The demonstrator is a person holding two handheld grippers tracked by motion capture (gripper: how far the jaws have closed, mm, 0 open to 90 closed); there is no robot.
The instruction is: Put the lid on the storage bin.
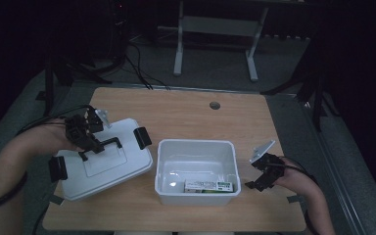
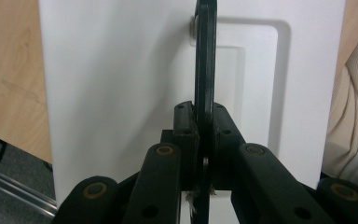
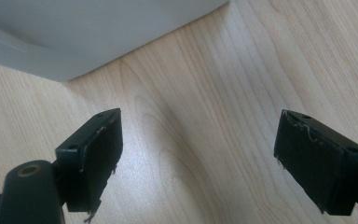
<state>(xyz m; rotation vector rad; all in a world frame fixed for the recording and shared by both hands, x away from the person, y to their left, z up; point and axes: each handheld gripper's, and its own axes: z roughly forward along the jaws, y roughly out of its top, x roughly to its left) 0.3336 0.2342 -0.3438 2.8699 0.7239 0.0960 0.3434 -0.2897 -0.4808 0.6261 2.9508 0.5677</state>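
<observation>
High view: the left gripper (image 1: 89,147) holds the white lid (image 1: 105,159) by its black handle (image 1: 108,142), left of the open white box (image 1: 196,171). Left gripper view: jaws clamped on the handle (image 2: 204,70). Right gripper view: jaws wide apart over the wooden table (image 3: 205,140), holding nothing.

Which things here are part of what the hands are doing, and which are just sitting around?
Part of the job:
- white lid, lifted by its black handle
- left gripper, shut on that handle
- white bin, now uncovered
- right gripper, open beside the bin

Just sitting around:
- small box inside the bin
- table
- white stand behind
</observation>
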